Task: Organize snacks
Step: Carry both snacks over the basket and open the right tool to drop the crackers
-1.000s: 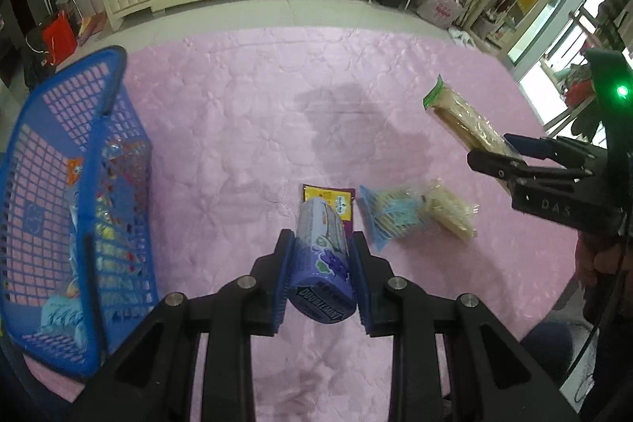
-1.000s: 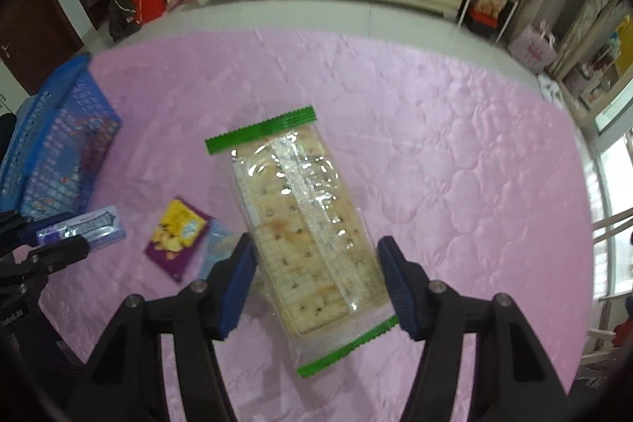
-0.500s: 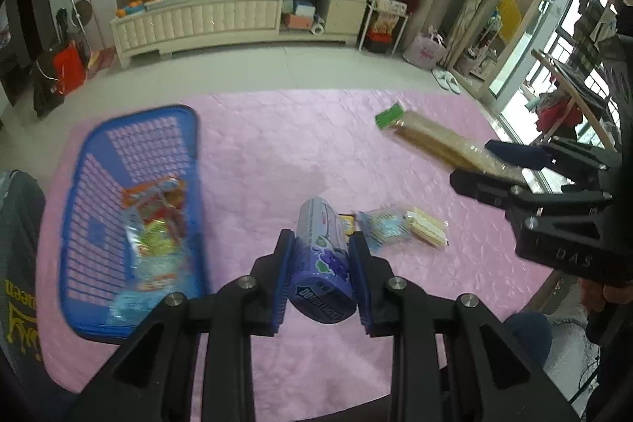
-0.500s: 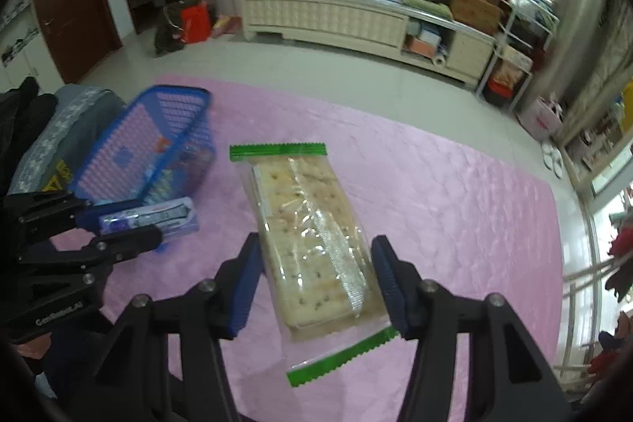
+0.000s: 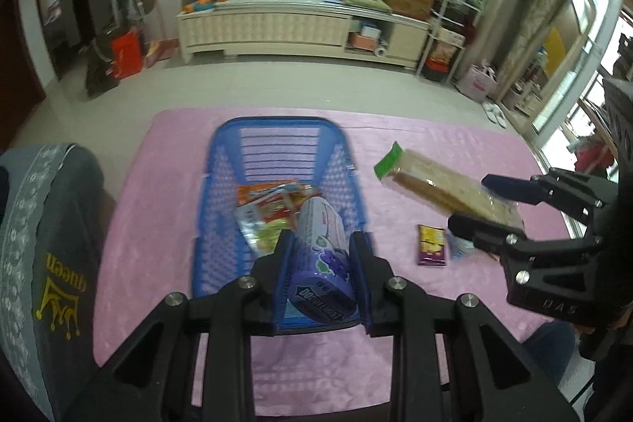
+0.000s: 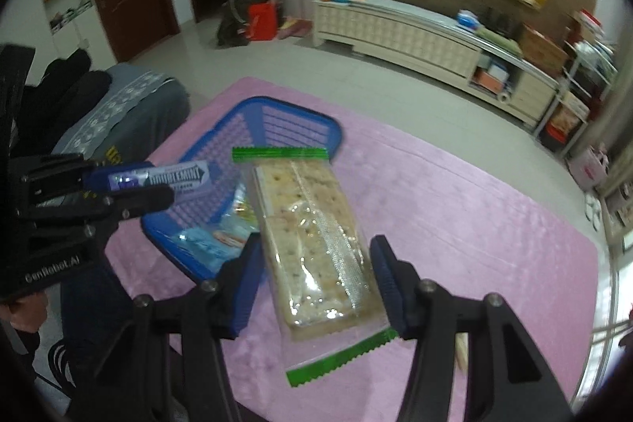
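Observation:
My left gripper (image 5: 321,244) is shut on a purple Doublemint gum pack (image 5: 322,263) and hangs over the near end of the blue basket (image 5: 277,133). Several snack packets lie in that basket. My right gripper (image 6: 314,244) is shut on a long clear cracker pack (image 6: 312,224) with green ends, held in the air just right of the basket (image 6: 300,117). In the left wrist view the cracker pack (image 5: 435,184) and right gripper (image 5: 472,202) show at the right. The right wrist view has the left gripper (image 6: 158,182) and gum pack (image 6: 174,176) at the left.
A purple-yellow packet (image 5: 431,244) and a blue-clear packet (image 5: 457,248) lie on the pink mat (image 5: 435,137), below the cracker pack. A grey cushion (image 5: 47,244) lies left of the basket. A white cabinet (image 5: 277,26) stands beyond the mat.
Both grippers rose and swung left with their packs. The basket, at the left edge before, now lies under the left gripper; the loose packets have shifted to the right.

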A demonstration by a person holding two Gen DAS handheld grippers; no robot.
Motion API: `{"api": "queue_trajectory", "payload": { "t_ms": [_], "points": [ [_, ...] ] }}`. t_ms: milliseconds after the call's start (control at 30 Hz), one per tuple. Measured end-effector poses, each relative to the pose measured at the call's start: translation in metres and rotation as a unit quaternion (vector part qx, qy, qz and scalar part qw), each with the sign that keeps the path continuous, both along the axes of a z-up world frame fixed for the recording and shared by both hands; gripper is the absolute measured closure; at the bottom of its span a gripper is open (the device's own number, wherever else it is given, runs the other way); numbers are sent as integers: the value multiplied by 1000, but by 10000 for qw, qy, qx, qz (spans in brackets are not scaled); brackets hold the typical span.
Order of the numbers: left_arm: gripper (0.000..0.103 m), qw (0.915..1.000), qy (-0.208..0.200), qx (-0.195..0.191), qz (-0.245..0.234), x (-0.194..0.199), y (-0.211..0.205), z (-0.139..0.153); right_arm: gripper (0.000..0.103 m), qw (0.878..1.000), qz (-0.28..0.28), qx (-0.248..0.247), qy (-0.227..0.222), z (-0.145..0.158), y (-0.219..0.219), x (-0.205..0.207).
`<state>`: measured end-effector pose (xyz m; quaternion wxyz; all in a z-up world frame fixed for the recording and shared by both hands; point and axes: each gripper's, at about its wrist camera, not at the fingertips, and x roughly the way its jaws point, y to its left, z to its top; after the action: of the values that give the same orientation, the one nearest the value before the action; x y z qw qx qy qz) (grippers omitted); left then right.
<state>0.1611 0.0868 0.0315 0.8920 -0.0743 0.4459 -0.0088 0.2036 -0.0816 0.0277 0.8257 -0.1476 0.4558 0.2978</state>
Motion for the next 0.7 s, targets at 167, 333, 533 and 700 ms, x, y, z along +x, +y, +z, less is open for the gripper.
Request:
{"api": "queue_trajectory", "payload": {
  "t_ms": [167, 333, 533, 700],
  "points": [
    [77, 9998, 52, -44, 207, -4, 33, -6, 44, 9990, 417, -138, 109, -15, 39, 0],
    [79, 9992, 160, -131, 337, -3, 50, -17, 44, 9953, 877, -343, 233, -39, 72, -1],
    [84, 9984, 312, -288, 376, -2, 67, -37, 44, 9883, 1327, -637, 410, -69, 107, -2],
    [84, 9988, 255, -315, 267, 1, 73, -40, 44, 9823, 1518, -949, 560, -91, 116, -3]
  ]
}}
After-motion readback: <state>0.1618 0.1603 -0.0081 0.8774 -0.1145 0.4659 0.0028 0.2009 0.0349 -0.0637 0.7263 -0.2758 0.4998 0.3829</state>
